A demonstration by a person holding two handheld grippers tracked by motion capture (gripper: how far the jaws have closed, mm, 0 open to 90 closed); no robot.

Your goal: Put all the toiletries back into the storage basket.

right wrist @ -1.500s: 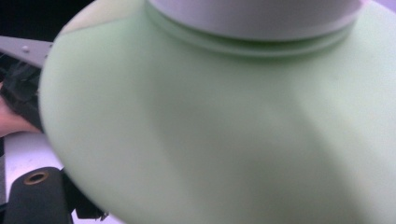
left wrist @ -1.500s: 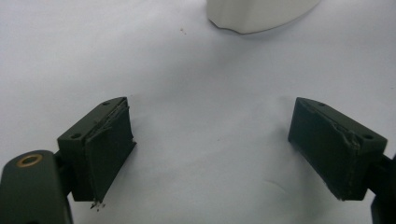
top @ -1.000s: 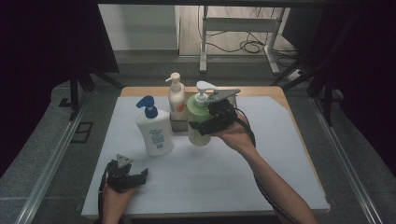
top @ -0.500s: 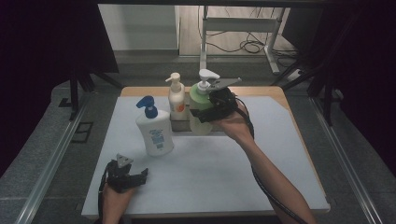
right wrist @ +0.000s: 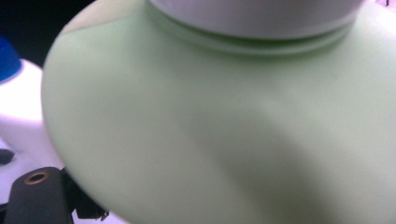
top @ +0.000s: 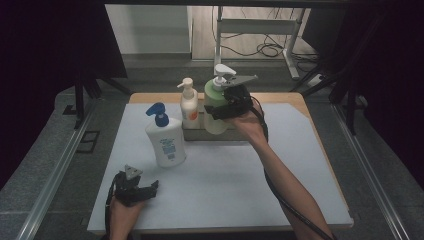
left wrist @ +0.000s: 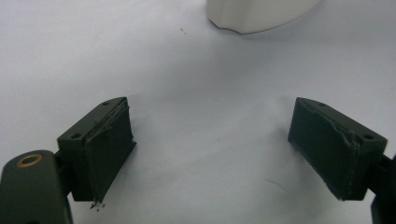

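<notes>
R gripper fingers clamp green pump bottle.

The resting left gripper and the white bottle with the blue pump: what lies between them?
Nothing: the high view shows bare white table between the left gripper and the white bottle with the blue pump.

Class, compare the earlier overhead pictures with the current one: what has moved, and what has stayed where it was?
The right gripper, clamped on the green pump bottle, carried it away from the person, to the low box beside the small white pump bottle. The blue-capped bottle and the open left gripper stayed put.
</notes>
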